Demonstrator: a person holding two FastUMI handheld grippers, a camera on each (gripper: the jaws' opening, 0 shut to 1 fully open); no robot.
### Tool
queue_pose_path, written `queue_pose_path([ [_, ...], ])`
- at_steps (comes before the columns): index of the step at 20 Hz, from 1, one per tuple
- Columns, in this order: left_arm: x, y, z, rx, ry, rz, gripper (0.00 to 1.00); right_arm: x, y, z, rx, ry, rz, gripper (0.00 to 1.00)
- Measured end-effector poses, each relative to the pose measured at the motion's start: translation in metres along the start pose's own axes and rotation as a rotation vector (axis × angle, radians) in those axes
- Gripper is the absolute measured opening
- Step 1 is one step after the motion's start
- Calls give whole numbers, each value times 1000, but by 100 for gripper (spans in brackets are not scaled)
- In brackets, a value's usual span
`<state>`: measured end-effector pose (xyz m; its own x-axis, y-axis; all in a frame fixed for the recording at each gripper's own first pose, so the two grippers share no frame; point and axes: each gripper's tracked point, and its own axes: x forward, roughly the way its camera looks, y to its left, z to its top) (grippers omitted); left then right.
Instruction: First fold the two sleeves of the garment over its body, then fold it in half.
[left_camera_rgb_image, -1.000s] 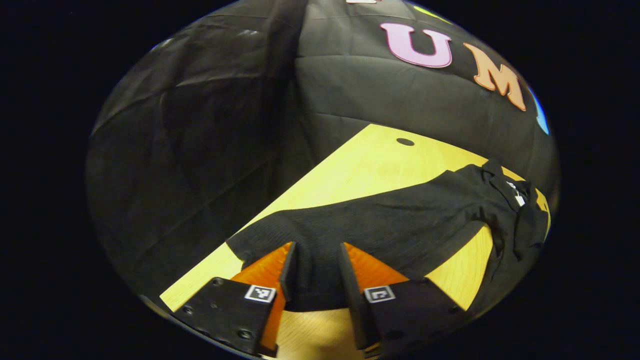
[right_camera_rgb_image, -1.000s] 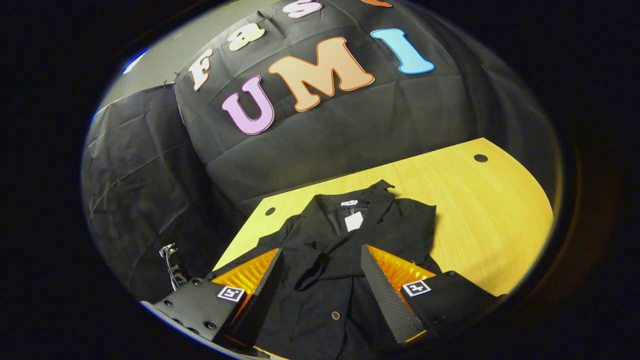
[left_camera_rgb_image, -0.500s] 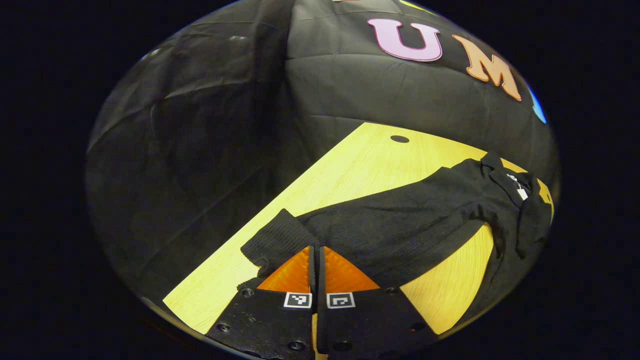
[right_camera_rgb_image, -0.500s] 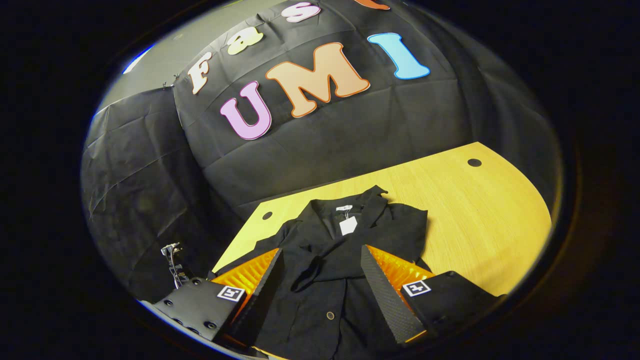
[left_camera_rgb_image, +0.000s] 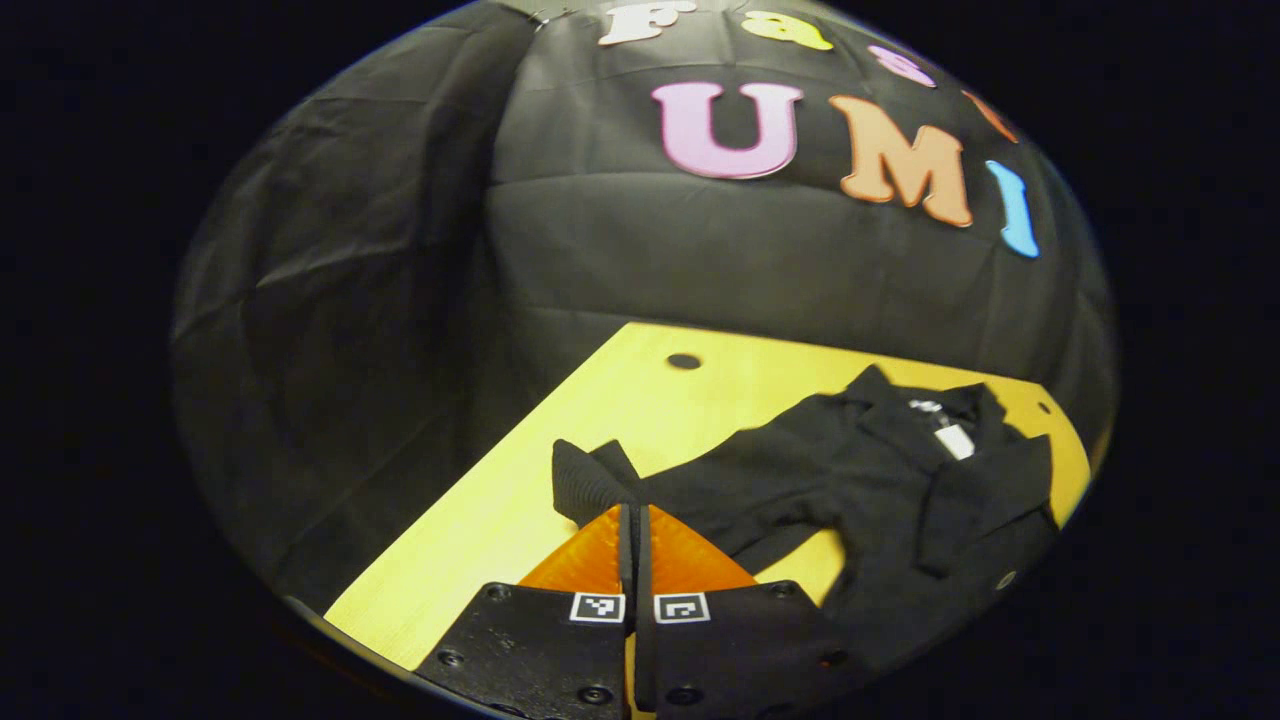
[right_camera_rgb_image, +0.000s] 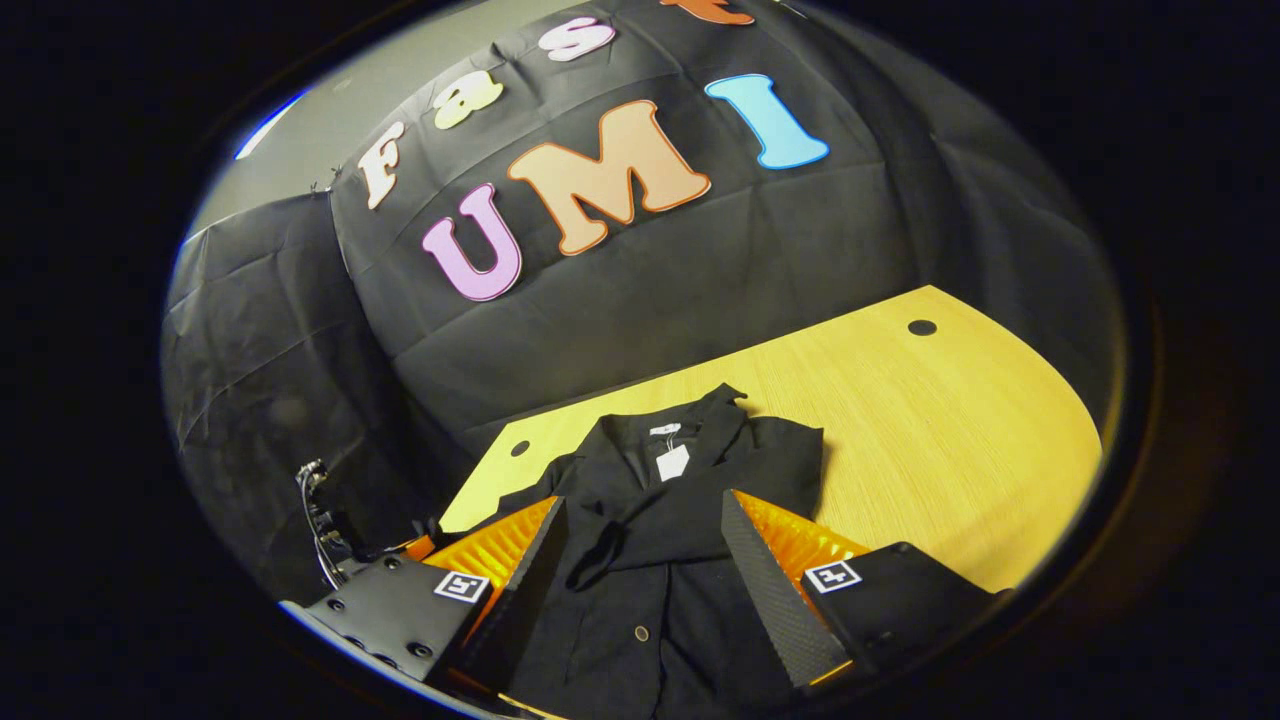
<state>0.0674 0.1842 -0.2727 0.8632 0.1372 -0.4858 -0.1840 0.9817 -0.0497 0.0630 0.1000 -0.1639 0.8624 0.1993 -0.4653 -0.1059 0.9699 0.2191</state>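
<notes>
While the left gripper (left_camera_rgb_image: 634, 520) sat low in the left gripper view, its two fingers were clenched together, pinching the cuff (left_camera_rgb_image: 585, 478) of the garment's sleeve (left_camera_rgb_image: 745, 478) at their tips. That cuff rose just past the fingertips, a little to their left. From there the sleeve ran up and to the right across the table (left_camera_rgb_image: 500, 520) to the garment (left_camera_rgb_image: 930, 490), which lay spread well to the right of the fingers. Its collar (left_camera_rgb_image: 925, 412) pointed toward the wall, with a white tag (left_camera_rgb_image: 955, 440) inside it. A strip of bare table showed between the sleeve and the garment's body, just right of the fingers. A dark round hole (left_camera_rgb_image: 684, 360) marked the table near its far edge.

As for the right gripper view, the right gripper (right_camera_rgb_image: 640, 520) had its fingers spread wide apart, grasping nothing. The garment (right_camera_rgb_image: 650, 560) lay directly between and beyond them, its front with one small button (right_camera_rgb_image: 641, 632) low in the gap. Whether the fingers touched the cloth could not be told. The collar (right_camera_rgb_image: 690, 425) and white tag (right_camera_rgb_image: 672, 462) lay farther off, above the gap. The right sleeve (right_camera_rgb_image: 735, 500) lay folded across the body. Bare table (right_camera_rgb_image: 950, 450) stretched to the right of the garment.
</notes>
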Motion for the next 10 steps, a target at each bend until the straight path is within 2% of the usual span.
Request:
queue_pose_path([
  [4,13,-112,48,44,-60,-194,0,-12,-22,6,34,-32,-30,98],
  [7,19,-209,56,86,-53,-343,0,-27,-43,8,48,-48,-62,98],
  [10,17,-293,47,134,-14,-455,0,-44,-63,8,67,-57,-96,98],
])
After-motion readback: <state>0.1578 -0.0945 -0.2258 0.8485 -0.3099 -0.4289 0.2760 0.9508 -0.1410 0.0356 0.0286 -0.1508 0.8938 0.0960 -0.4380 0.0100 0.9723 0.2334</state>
